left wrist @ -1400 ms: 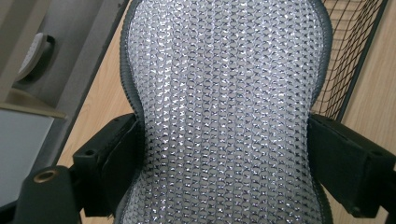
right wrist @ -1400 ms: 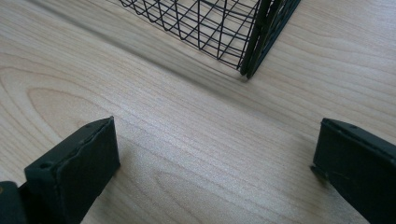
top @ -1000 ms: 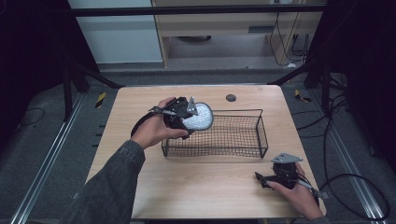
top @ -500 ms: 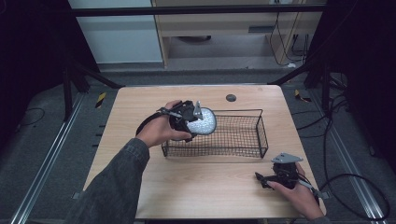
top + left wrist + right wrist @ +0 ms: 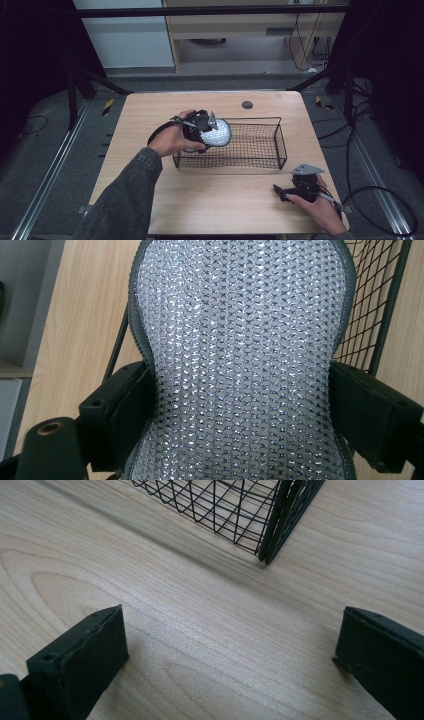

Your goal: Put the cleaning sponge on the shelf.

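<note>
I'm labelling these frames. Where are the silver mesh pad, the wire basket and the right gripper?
silver mesh pad (image 5: 240, 365): left gripper view, middle of its woven face.
wire basket (image 5: 281, 145): high view, right end wall.
right gripper (image 5: 230, 667): right gripper view, midway between its fingertips.

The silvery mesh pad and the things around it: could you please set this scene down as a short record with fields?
held item: silvery mesh pad, grey-edged, pinched at its narrow waist
holder: left tongs, shut on the pad
pad position: at the left end of the black wire basket, over its rim
basket contents: not clear under the pad; the rest looks bare
right tongs: open, holding nothing, low over the wooden table near the basket's corner
other: small dark round item at the table's far edge
</note>
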